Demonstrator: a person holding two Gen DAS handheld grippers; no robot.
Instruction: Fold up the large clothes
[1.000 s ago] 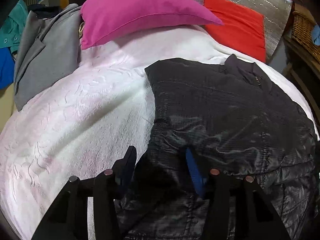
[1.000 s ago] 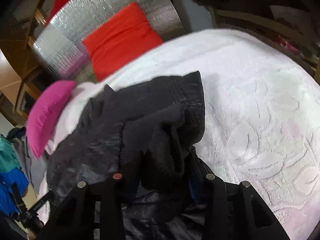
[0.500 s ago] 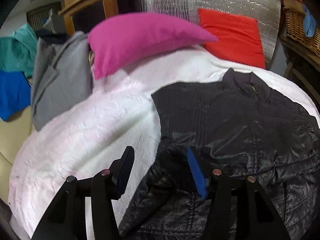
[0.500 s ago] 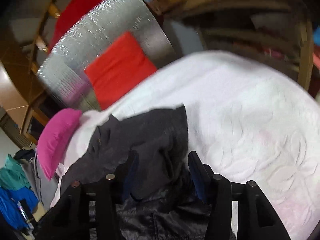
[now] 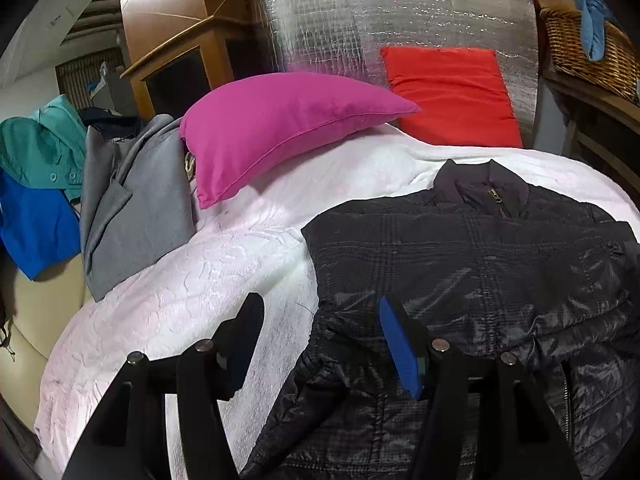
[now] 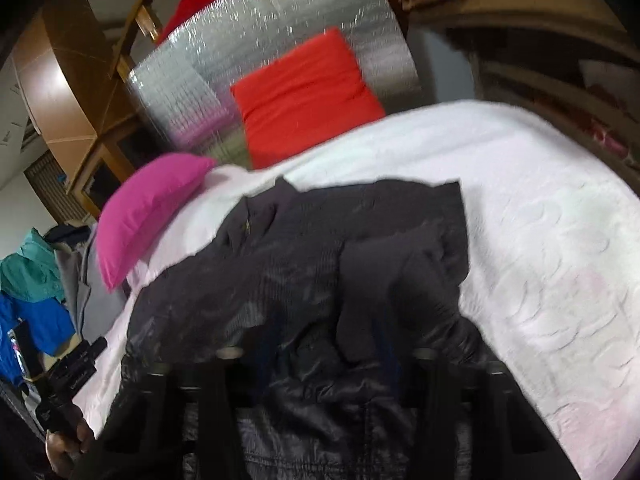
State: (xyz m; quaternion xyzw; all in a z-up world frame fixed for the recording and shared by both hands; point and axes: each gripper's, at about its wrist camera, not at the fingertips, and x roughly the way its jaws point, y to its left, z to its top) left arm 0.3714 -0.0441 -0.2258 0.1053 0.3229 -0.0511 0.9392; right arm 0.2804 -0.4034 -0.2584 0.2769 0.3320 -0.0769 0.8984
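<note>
The left tongs (image 5: 320, 344) stand open over the near left edge of the black jacket (image 5: 480, 280), and their jaws have just been opening a little more. Nothing is gripped: one blue pad is above the jacket and the other is above the white bedspread (image 5: 180, 300), with the jacket's edge between them but not pressed.

The right tongs (image 6: 324, 356) are blurred, and their jaws have just been closing. A dark sleeve (image 6: 384, 292) of the jacket lies folded over the body, with its end between the fingers. I cannot tell if the pads press on it.

The jacket lies flat on the bed, with its collar and zipper on the far side. Its left side is already folded in, so the edge there is straight.

Farther away, a pink pillow (image 5: 280, 128) rests on the far left of the bed, and a red pillow (image 5: 452, 92) leans on a silver foil panel (image 5: 360, 20). A grey garment (image 5: 132, 200) lies at the left edge of the bed, and teal and blue clothes (image 5: 36, 184) hang beyond it. A wicker basket (image 5: 588, 52) stands far right.
</note>
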